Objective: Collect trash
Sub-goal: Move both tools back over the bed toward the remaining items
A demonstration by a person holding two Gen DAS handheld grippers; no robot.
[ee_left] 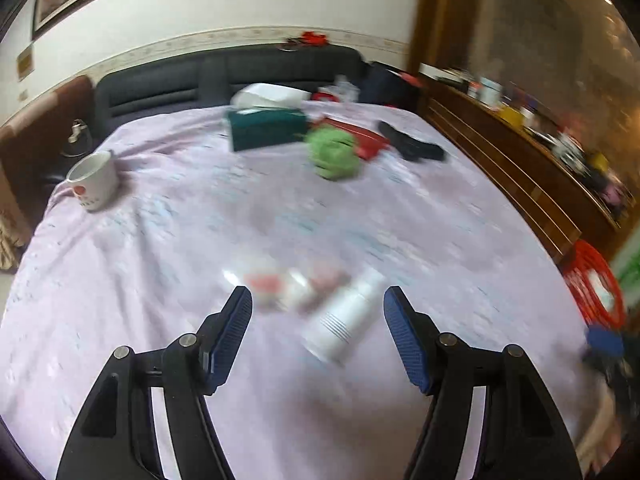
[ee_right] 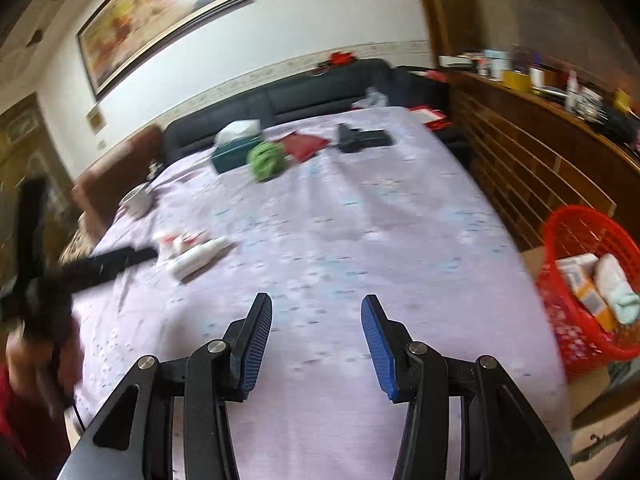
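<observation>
In the left wrist view the left gripper (ee_left: 318, 300) fills the bottom of the frame with its jaws standing apart and nothing pressed between the blue pads; a white bottle (ee_left: 346, 320) lies tilted on the pale lilac tablecloth (ee_left: 160, 240) in the gap between the fingers, low centre, touching neither pad as far as the blur allows. Just to its upper left sits a crumpled clear wrapper with red print (ee_left: 280, 284) (too smeared to read). Further up the frame, near the middle, are a green crumpled ball (ee_left: 334, 154), a dark green tissue box (ee_left: 266, 128) with a white tissue rising from it, a red packet (ee_left: 364, 136) and a black object (ee_left: 412, 142); a white mug (ee_left: 92, 180) stands at the left edge of the cloth. In the right wrist view the right gripper (ee_right: 316, 312) is likewise released, its jaws apart over bare cloth at the bottom centre, holding nothing. The same bottle and wrapper show at centre left there, near the tip of the other gripper, which reaches in from the left edge in a person's hand (ee_right: 40, 356). A red basket (ee_right: 560, 240) stands at the right edge, off the table, with a box and some white paper already lying inside it.
</observation>
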